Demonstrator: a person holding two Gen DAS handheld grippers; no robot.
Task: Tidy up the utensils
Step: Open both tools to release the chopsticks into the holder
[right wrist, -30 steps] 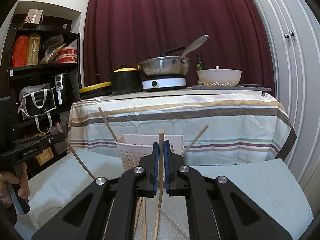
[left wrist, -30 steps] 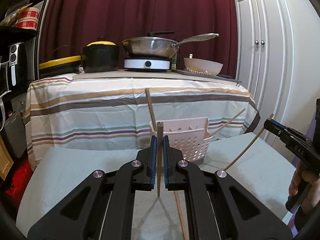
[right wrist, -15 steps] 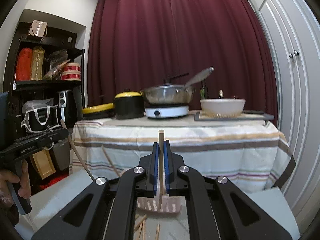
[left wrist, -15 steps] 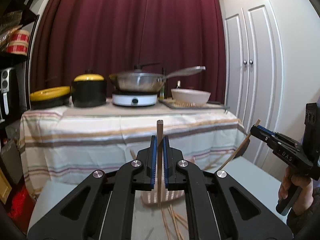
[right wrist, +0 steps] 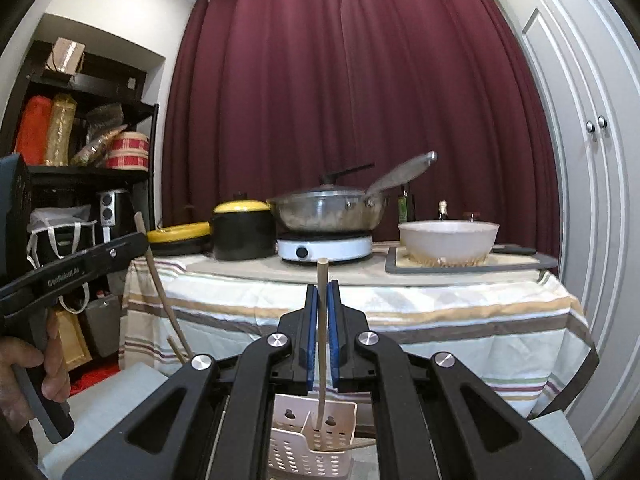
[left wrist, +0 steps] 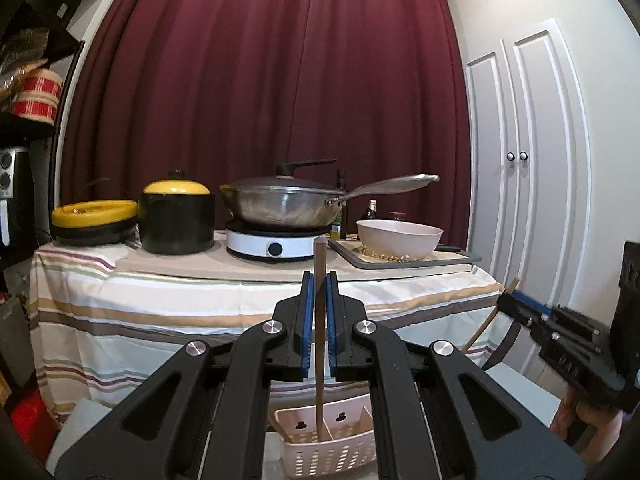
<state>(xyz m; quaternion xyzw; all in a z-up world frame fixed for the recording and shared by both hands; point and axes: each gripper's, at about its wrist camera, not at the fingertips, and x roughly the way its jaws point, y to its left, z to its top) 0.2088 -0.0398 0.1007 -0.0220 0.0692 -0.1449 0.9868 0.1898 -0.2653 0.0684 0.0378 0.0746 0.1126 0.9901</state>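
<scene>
My left gripper [left wrist: 319, 280] is shut on a brown wooden chopstick [left wrist: 319, 340] held upright, its lower end over the white perforated utensil basket [left wrist: 328, 452]. My right gripper [right wrist: 322, 290] is shut on a paler wooden chopstick [right wrist: 322, 344], also upright, its lower end inside the basket [right wrist: 312, 444], which has a divider. The right gripper also shows at the right edge of the left wrist view [left wrist: 560, 328], the left gripper at the left edge of the right wrist view [right wrist: 80, 268].
A table with a striped cloth [left wrist: 200, 300] stands behind, carrying a wok [left wrist: 288, 204] on a hotplate, a black pot [left wrist: 176, 216], a white bowl [left wrist: 400, 236]. Shelves [right wrist: 80, 160] stand left, white cupboard doors [left wrist: 520, 160] right. The basket sits on a pale surface [right wrist: 120, 400].
Both grippers have risen with their chopsticks and now hold them upright over the basket, which has dropped to the bottom of both views.
</scene>
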